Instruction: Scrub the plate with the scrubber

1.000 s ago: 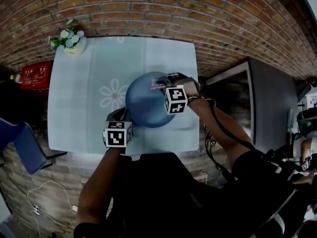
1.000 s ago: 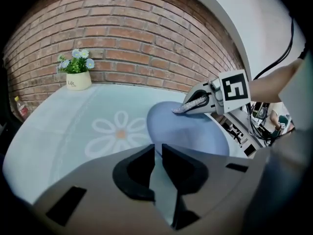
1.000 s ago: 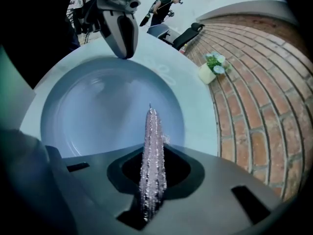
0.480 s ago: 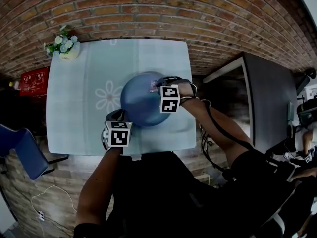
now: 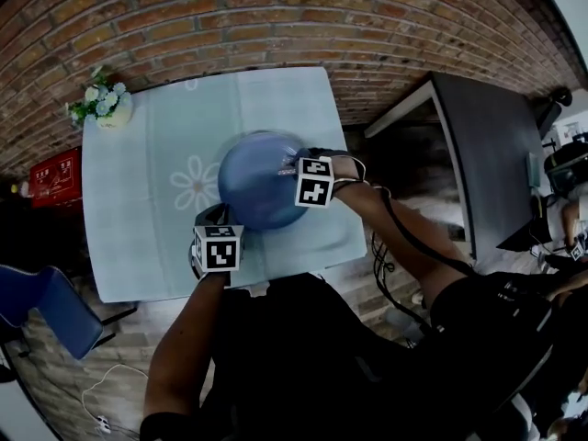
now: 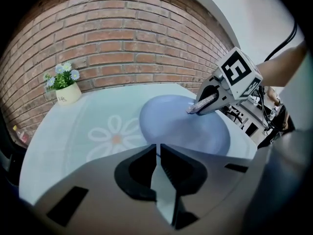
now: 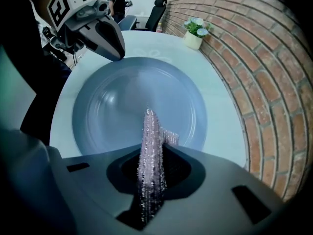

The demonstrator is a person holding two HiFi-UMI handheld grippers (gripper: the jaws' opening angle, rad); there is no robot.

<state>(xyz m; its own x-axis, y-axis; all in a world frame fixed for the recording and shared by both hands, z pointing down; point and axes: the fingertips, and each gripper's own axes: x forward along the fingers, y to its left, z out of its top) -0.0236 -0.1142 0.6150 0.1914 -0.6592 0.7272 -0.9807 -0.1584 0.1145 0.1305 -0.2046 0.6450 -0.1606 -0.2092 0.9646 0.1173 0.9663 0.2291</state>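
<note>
Jaws of the left gripper (image 5: 223, 217) (image 6: 159, 156), nearest the person, are drawn almost together on the near rim of the plate (image 5: 257, 189) (image 6: 183, 129) (image 7: 124, 102). Only a thin pale sliver shows between them in the left gripper view. From the right gripper view, that gripper's dark tip lies over the plate's rim on the side away from the brick wall (image 5: 276, 26).

The plate is blue, round and shallow, and lies flat on the table (image 5: 138, 219) (image 6: 54, 141) (image 7: 222, 97), toward the person's side of its middle.

Over the plate's right side comes the right gripper (image 5: 287, 166) (image 6: 208, 101) (image 7: 149, 173), its jaws clamped on the scrubber (image 6: 201, 103) (image 7: 150, 151). This is a pale, glittery strip standing on edge between them. Its free end points down into the plate's hollow and sits close to the surface. Whether it touches there I cannot tell.

Just left of the plate a white flower print (image 5: 195, 184) (image 6: 115, 136) marks the light tablecloth.

Well beyond the plate, at the table's far left corner by the wall, stands a small pale pot (image 5: 117, 118) (image 6: 67, 94) (image 7: 192, 41). It holds a bunch of white and blue flowers (image 5: 99, 97) (image 6: 61, 77) (image 7: 196, 26).
</note>
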